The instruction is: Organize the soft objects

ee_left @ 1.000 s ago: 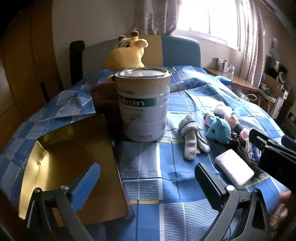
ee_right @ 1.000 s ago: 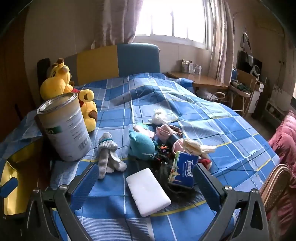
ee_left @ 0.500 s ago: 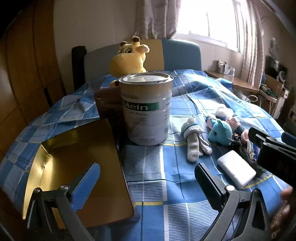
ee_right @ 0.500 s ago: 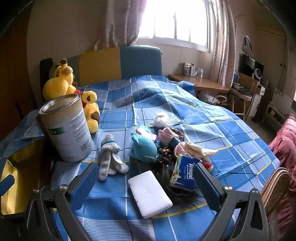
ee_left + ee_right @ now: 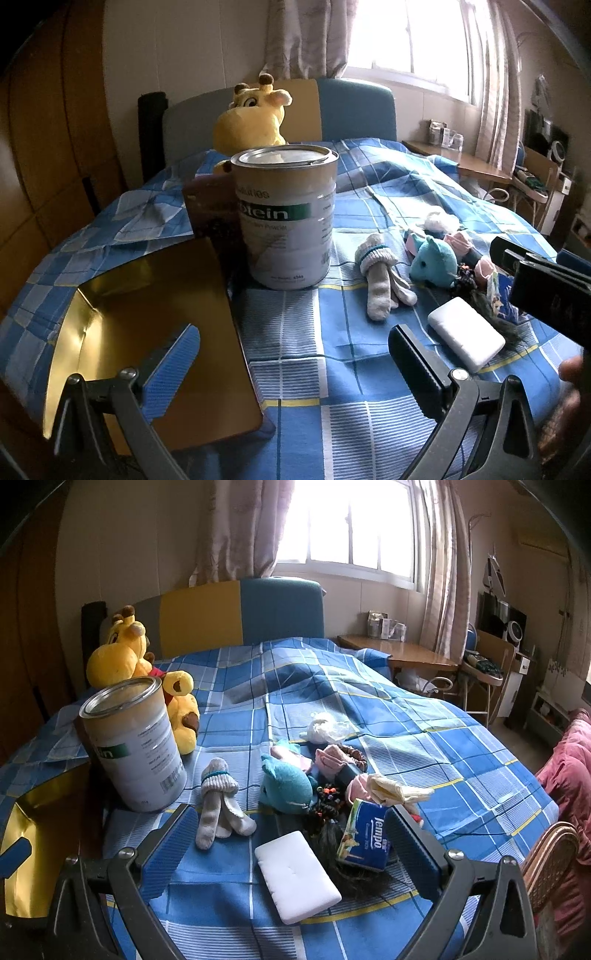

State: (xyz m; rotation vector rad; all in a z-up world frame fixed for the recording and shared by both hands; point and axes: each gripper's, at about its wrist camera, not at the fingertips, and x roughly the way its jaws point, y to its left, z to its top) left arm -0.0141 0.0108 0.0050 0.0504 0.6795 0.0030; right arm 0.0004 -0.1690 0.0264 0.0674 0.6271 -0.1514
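Both tongs, left (image 5: 295, 354) and right (image 5: 291, 843), gape empty above limp grey socks (image 5: 219, 805) (blue-banded cuff).

Daylight from the blown-out window (image 5: 347, 535) at the upper right of both frames leaves the left side dim, with fisheye bending and dark corners.

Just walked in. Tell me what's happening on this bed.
A person holds a gripper in each hand over a blue plaid bed. Both the left gripper and right gripper are open and empty. Nothing is picked up yet. Grey socks, a teal plush toy, a white sponge-like pad and a Tempo tissue pack lie scattered beside a protein powder can and a gold box.
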